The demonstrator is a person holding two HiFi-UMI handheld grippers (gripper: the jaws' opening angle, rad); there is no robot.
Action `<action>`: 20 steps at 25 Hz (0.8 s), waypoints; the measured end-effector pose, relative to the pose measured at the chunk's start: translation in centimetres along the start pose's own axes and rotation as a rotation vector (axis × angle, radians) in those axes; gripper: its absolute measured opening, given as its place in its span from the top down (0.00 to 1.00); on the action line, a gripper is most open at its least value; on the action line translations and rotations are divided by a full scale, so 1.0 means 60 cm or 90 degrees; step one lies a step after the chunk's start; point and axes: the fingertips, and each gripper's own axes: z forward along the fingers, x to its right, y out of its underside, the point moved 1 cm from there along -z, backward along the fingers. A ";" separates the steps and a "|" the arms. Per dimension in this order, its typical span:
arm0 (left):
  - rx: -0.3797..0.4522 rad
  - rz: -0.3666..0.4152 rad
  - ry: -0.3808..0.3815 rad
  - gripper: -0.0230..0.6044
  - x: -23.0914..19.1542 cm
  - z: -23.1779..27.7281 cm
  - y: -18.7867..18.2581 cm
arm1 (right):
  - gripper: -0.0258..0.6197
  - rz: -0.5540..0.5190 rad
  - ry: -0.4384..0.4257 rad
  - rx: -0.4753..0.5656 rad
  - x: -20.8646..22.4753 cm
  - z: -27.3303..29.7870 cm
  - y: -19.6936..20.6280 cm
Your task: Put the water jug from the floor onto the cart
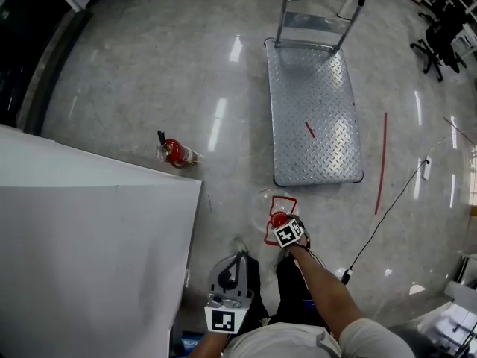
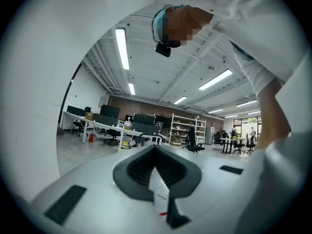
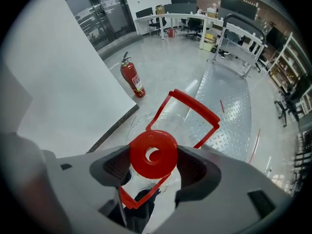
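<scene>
The water jug point(image 1: 273, 204) is clear plastic with a red cap point(image 3: 153, 154) and a red frame handle point(image 3: 195, 107). It is by the person's feet, just short of the near end of the cart point(image 1: 313, 110), a low steel platform with a diamond-plate deck point(image 3: 229, 106) and a push bar at its far end. My right gripper point(image 1: 280, 222) is shut on the jug at its cap, one jaw on each side point(image 3: 153, 165). I cannot tell whether the jug rests on the floor. My left gripper point(image 1: 235, 265) is held near the body, pointing upward, shut on nothing point(image 2: 157, 179).
A red fire extinguisher point(image 1: 176, 153) stands at the corner of a big white partition point(image 1: 89, 237) on the left. A red strip point(image 1: 381, 162) and a black cable point(image 1: 387, 215) lie on the floor right of the cart. Desks and office chairs stand at the far side.
</scene>
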 end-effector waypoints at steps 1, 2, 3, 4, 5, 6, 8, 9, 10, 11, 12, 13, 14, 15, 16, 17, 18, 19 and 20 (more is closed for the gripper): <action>0.005 0.001 0.005 0.96 0.002 -0.004 -0.011 | 0.50 -0.001 -0.001 -0.002 -0.004 -0.017 0.002; 0.012 0.002 0.013 0.96 0.004 -0.007 -0.021 | 0.50 0.000 -0.001 -0.005 -0.008 -0.035 0.004; 0.019 0.005 0.022 0.96 0.007 -0.009 -0.033 | 0.50 0.002 -0.001 -0.007 -0.011 -0.052 0.005; 0.027 0.008 0.032 0.96 0.011 -0.010 -0.044 | 0.50 0.006 -0.001 -0.007 -0.013 -0.069 0.007; 0.035 0.009 0.044 0.96 0.015 -0.009 -0.055 | 0.50 0.011 0.000 -0.005 -0.013 -0.086 0.007; 0.043 0.010 0.057 0.96 0.020 -0.006 -0.064 | 0.50 0.018 0.003 0.000 -0.010 -0.102 0.006; 0.057 0.010 0.085 0.96 0.028 0.000 -0.079 | 0.50 0.028 0.009 0.015 0.000 -0.130 -0.002; 0.062 0.008 0.096 0.96 0.032 0.001 -0.086 | 0.50 0.031 0.011 0.020 0.002 -0.142 -0.003; 0.067 0.005 0.106 0.96 0.036 0.000 -0.094 | 0.50 0.033 0.012 0.022 0.003 -0.153 -0.003; 0.073 0.005 0.115 0.96 0.040 0.000 -0.103 | 0.50 0.035 0.016 0.025 0.005 -0.165 -0.004; 0.077 0.005 0.125 0.96 0.044 0.001 -0.111 | 0.50 0.039 0.022 0.028 0.011 -0.176 -0.005; 0.081 0.007 0.134 0.96 0.048 0.001 -0.117 | 0.50 0.046 0.028 0.030 0.017 -0.186 -0.005; 0.083 0.010 0.143 0.96 0.053 0.002 -0.120 | 0.50 0.054 0.034 0.032 0.023 -0.195 -0.004; 0.084 0.013 0.152 0.96 0.059 0.004 -0.122 | 0.50 0.063 0.036 0.032 0.029 -0.202 -0.003; 0.085 0.016 0.159 0.96 0.064 0.008 -0.122 | 0.50 0.073 0.031 0.029 0.033 -0.207 -0.002; 0.085 0.017 0.165 0.96 0.068 0.014 -0.122 | 0.50 0.084 0.022 0.022 0.036 -0.211 -0.002; 0.085 0.018 0.169 0.96 0.071 0.021 -0.122 | 0.50 0.091 0.015 0.020 0.043 -0.216 -0.005; 0.087 0.018 0.171 0.96 0.074 0.029 -0.126 | 0.50 0.089 0.020 0.025 0.056 -0.224 -0.013; 0.090 0.017 0.171 0.96 0.078 0.036 -0.131 | 0.50 0.085 0.030 0.031 0.072 -0.232 -0.022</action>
